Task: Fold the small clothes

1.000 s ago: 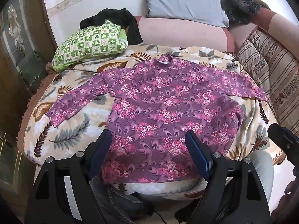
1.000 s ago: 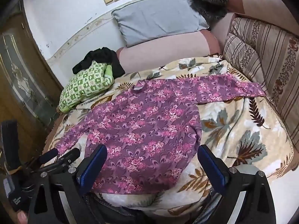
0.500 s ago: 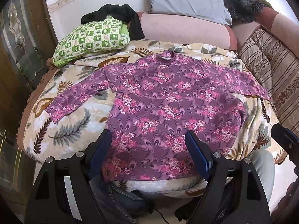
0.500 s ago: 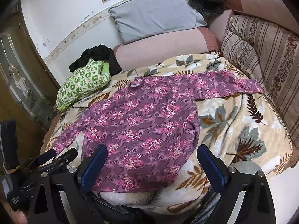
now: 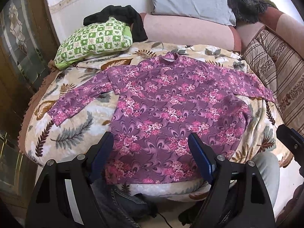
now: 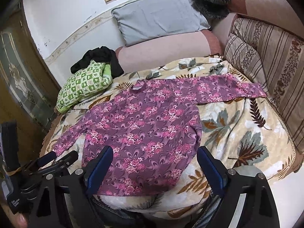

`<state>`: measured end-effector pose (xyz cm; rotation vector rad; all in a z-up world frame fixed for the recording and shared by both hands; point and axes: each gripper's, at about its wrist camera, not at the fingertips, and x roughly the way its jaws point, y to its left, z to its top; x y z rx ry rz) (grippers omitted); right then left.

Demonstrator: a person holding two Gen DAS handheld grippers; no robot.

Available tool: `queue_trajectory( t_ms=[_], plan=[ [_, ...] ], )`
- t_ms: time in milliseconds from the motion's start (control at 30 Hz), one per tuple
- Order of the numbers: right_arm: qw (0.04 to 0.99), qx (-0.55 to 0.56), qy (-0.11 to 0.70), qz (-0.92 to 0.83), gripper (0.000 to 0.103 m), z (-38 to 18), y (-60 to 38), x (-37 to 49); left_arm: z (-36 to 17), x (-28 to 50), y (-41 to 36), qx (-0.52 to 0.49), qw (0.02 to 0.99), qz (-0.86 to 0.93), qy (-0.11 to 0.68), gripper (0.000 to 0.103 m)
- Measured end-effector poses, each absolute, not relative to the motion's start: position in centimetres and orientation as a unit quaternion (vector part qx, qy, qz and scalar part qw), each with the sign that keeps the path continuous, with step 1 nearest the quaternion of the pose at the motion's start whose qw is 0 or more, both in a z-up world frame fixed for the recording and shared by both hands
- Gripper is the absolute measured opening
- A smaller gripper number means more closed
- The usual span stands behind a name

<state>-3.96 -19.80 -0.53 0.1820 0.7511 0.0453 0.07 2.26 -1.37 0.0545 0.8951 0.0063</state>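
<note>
A purple long-sleeved top with pink flowers (image 5: 171,110) lies flat on a leaf-print blanket (image 5: 72,133), collar away from me, both sleeves spread out; it also shows in the right wrist view (image 6: 144,131). My left gripper (image 5: 152,148) is open and empty, held above the hem on the left half of the top. My right gripper (image 6: 154,161) is open and empty above the hem's right part. The left gripper (image 6: 57,157) also shows at the lower left of the right wrist view.
A green checked pillow (image 5: 95,41) with a black garment (image 5: 121,15) lies at the back left. A grey pillow (image 5: 191,0) leans on the pink backrest (image 5: 186,30). Striped cushions (image 6: 266,60) line the right side. A wooden glazed door (image 5: 17,57) stands at left.
Both grippers have drawn back and risen a little, so the top sits lower and smaller in both views. Both stay open; the top has not moved.
</note>
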Motion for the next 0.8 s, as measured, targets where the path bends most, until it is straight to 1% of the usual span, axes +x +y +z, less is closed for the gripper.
queue_trajectory(
  t_ms=[200,367,500,567,633,700,800],
  plan=[
    [0.923,0.096,0.373,0.024,0.089,-1.0,-20.2,-3.8,-1.6,0.0,2.2,0.028,0.898,0.003,0.439,0.081],
    [0.923,0.099,0.370,0.024,0.088,-2.0,-21.5,-3.0,-3.9,1.5,3.9,0.012,0.885,-0.003,0.465,0.081],
    [0.916,0.105,0.387,0.033,0.082,-3.9,-23.9,-1.4,-6.2,3.0,5.7,0.008,0.874,0.016,0.486,0.081],
    [0.908,0.113,0.401,0.043,0.076,-5.1,-25.1,-0.4,-7.2,3.8,7.1,0.003,0.869,0.025,0.494,0.081],
    [0.899,0.124,0.417,0.049,0.060,-6.6,-26.1,0.7,-7.8,4.7,8.4,-0.013,0.863,0.034,0.503,0.081],
    [0.892,0.120,0.433,0.044,0.055,-8.2,-26.7,1.7,-8.7,5.7,10.1,-0.026,0.856,0.038,0.514,0.081],
    [0.883,0.108,0.456,0.017,0.055,-10.7,-28.0,3.7,-9.6,6.6,12.5,-0.033,0.850,0.056,0.523,0.081]
  ],
)
